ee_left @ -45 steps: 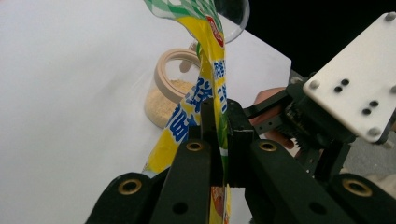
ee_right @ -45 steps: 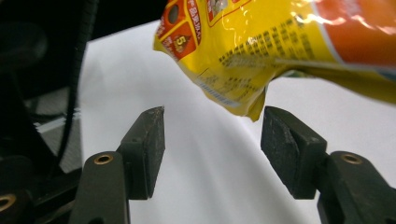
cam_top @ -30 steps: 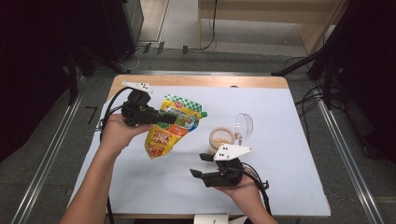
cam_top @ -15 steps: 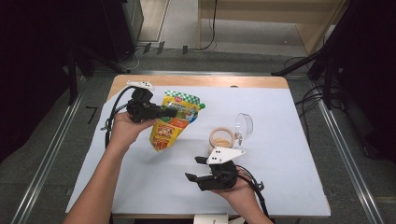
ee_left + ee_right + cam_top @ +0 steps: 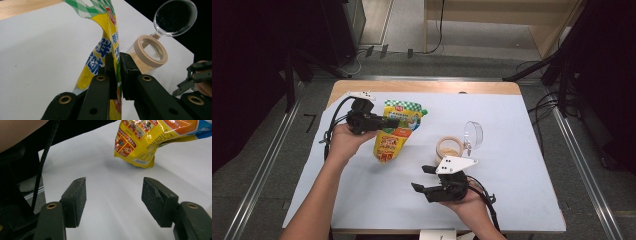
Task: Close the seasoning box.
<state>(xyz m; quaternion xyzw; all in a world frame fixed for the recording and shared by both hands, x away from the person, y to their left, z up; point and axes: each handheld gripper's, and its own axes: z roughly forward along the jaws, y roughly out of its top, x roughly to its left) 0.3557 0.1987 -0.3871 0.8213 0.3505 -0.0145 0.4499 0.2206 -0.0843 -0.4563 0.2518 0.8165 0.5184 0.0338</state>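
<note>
A yellow pouch (image 5: 394, 137) with a green checked top stands tilted on the white mat, its bottom corner touching the mat. My left gripper (image 5: 393, 121) pinches its upper middle from the left. In the left gripper view the pads (image 5: 111, 67) squeeze the pouch (image 5: 105, 50); the jaws have just been opening a little, with the pouch still between them. My right gripper (image 5: 421, 178) rests open near the front edge, pointing left, with nothing between its fingers. The right gripper view has the jaws (image 5: 113, 192) wide apart over bare mat, with the pouch (image 5: 140, 142) beyond them.
An open jar (image 5: 449, 148) holding some tan powder stands right of the pouch, its clear hinged lid (image 5: 473, 134) flipped back. A white mat (image 5: 512, 115) covers the wooden table (image 5: 427, 86). Metal rails and cables run along both sides of the table.
My left hand has lowered the pouch and carried it slightly right, so its bottom corner now rests on the mat. The right hand has stayed put.
</note>
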